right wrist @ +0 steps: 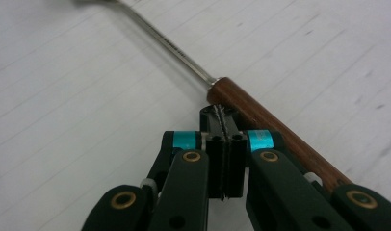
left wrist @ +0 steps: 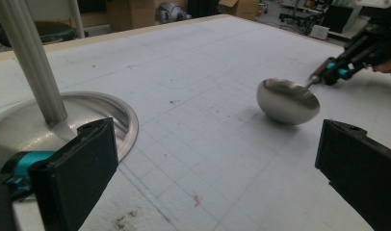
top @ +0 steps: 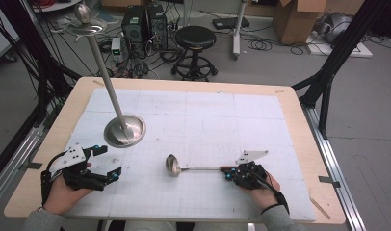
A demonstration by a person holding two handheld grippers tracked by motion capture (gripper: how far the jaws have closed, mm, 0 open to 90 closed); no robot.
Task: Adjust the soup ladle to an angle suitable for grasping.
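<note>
Right gripper (right wrist: 224, 144) closed beside ladle (right wrist: 261, 118)

Wooden table (top: 299, 103) under white gridded mat (top: 208, 120); on mat: ladle (top: 184, 168), steel stand's round base (top: 125, 131).

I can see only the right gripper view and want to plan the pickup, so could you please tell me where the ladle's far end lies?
Observer: The ladle lies flat on the white mat, with its bowl near the table's middle and its handle end at the right claw.
Operator: Thank you. Is the left claw close to it?
Observer: No, the left claw is apart from it, near the table's left edge, with its jaws wide open and nothing between them.
Operator: Does anything else stand on the mat?
Observer: Yes, a tall metal stand rises from a round base just behind the left claw.
</note>
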